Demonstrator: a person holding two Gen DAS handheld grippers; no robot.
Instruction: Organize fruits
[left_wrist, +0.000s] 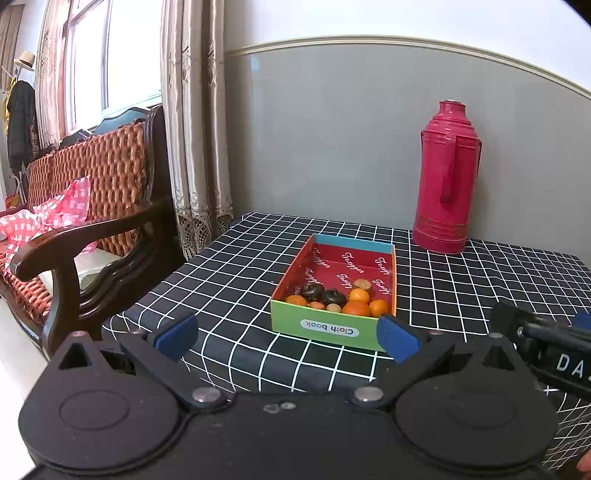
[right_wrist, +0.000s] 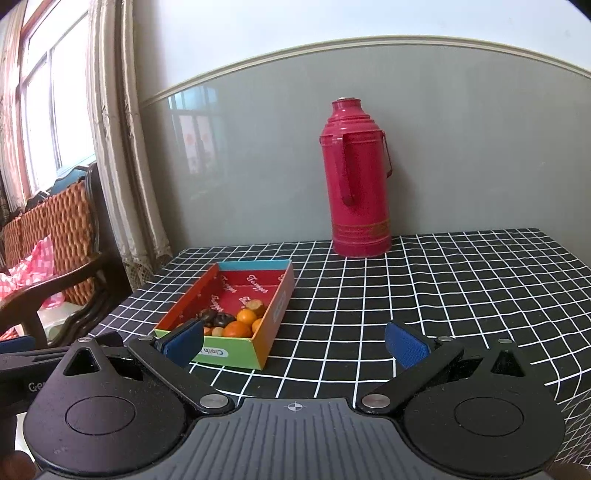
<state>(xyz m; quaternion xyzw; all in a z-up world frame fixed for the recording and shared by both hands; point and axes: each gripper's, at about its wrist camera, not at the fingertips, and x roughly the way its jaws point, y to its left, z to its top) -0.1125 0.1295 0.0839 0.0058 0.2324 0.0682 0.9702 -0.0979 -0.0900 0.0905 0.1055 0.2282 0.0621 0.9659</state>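
Observation:
A colourful cardboard box with a red inside stands on the checked tablecloth; it also shows in the right wrist view. Several small fruits lie at its near end: oranges, two dark mangosteens and small brown fruits. My left gripper is open and empty, just in front of the box. My right gripper is open and empty, to the right of the box's near end.
A tall red thermos stands at the back of the table against the grey wall. A wooden armchair with a pink checked cloth is left of the table. The right gripper's body shows at right.

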